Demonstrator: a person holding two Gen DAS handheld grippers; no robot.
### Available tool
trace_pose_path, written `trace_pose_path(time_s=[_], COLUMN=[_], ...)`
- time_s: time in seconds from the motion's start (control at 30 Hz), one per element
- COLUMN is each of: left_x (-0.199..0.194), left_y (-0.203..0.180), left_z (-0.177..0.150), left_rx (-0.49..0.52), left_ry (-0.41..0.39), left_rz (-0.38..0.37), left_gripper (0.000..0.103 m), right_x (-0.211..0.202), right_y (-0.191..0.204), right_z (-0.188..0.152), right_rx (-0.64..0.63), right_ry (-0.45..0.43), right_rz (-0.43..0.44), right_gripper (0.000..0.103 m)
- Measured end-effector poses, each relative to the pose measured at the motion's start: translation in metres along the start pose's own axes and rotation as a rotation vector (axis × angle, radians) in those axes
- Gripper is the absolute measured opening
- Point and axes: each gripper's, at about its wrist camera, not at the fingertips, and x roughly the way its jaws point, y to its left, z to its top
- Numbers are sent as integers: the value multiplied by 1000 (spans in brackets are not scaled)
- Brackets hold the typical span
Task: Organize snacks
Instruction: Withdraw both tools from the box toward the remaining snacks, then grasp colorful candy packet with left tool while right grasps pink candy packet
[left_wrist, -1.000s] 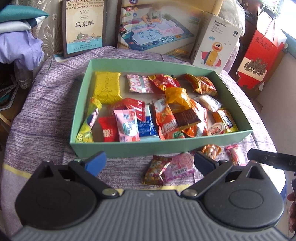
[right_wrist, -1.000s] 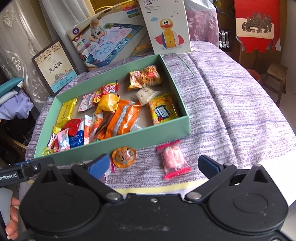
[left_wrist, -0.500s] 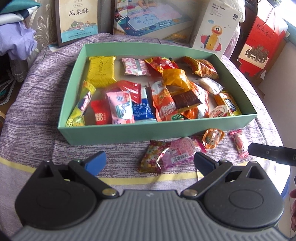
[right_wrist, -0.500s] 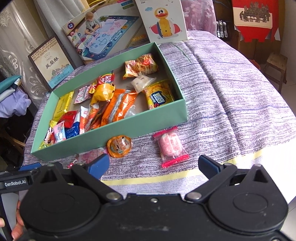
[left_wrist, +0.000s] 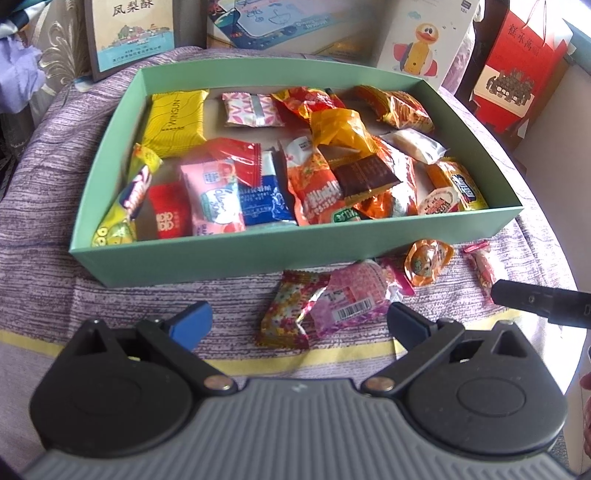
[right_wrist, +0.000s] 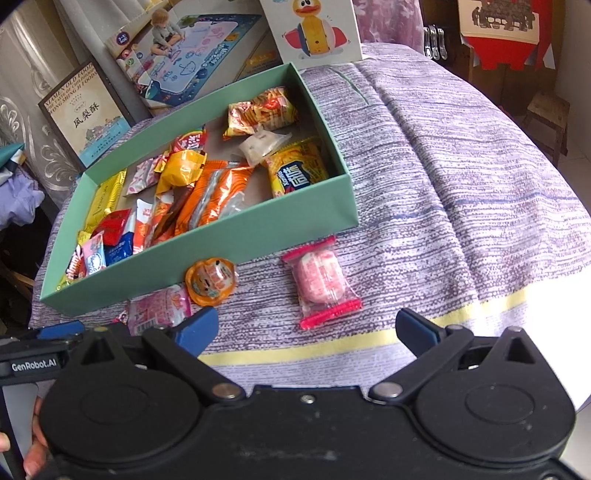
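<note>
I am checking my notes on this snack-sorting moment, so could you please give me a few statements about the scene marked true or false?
1. Both grippers are open and hold nothing. True: the left gripper and the right gripper have their jaws spread over the cloth.
2. Every snack is already inside the green box. False: four packets lie on the purple tablecloth in front of it.
3. The pink candy with red sealed ends lies between the right gripper's fingers' line of approach. True.
4. The round orange jelly cup sits inside the box. False: it lies outside, against the front wall.
5. The yellow Winsun packet is in the box. True.
</note>
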Motion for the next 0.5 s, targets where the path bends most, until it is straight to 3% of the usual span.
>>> trace_pose_path(time_s=[0.23,0.33,0.4,0.47,0.5], left_x=[11,12,12,10,9], left_y=[-13,-20,-25,-26,-24], left_z=[3,3,0,-2,-3], left_rx=[48,90,122,142,142], left_ry=[-18,-15,-15,-22,-21], left_rz=[-40,-77,-67,-63,-72], left_gripper=[102,84,74,55,50], right_x=[12,15,18,23,25], right_y=[-2,0,3,4,5], right_z=[7,8,9,10,10], right_rx=[9,-27,-53,-66,-69], right_ry=[-18,-40,-44,-34,-30], right_rz=[-31,-41,-42,-40,-41], right_gripper=[103,103,94,89,86])
